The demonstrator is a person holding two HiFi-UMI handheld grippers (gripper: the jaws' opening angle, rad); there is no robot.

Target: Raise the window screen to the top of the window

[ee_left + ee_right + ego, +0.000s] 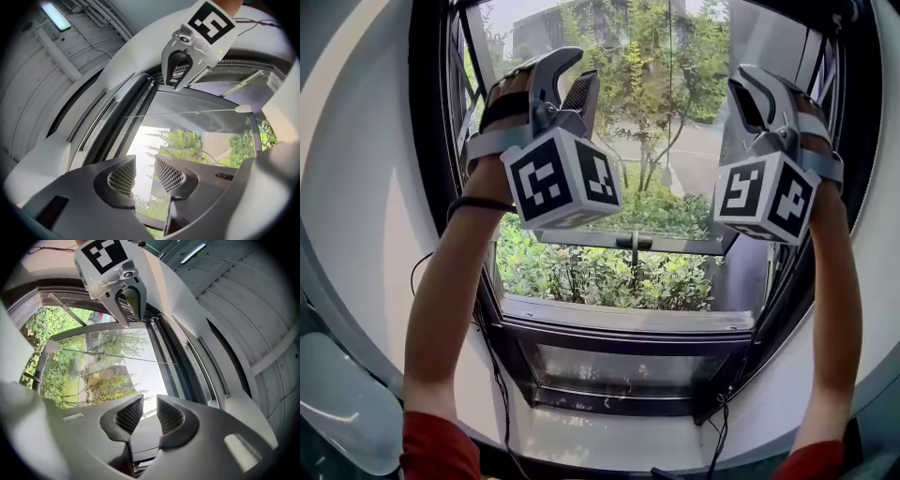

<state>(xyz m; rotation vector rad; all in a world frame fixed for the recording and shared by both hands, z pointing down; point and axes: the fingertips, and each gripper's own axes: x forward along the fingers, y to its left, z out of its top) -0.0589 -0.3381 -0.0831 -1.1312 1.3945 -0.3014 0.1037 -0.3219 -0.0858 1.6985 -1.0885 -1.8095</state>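
Both grippers are raised in front of a dark-framed window point(628, 333). My left gripper point(572, 80) is up at the upper left of the opening; its jaws stand apart with nothing between them point(143, 161). My right gripper point(750, 98) is at the upper right, also with a gap between its pads and nothing in it point(150, 404). A thin cord with a white pull knob point(667, 174) hangs in the middle of the opening, clear of both grippers. I cannot make out any screen mesh across the opening. Each gripper view shows the other gripper held above the frame.
The glass pane point(675, 141) is swung outward, its lower bar and handle point(633, 242) over green shrubs. White curved walls flank the window. A black cable point(487, 352) hangs down the left side to the sill point(609, 441). A ceiling light point(56, 16) is overhead.
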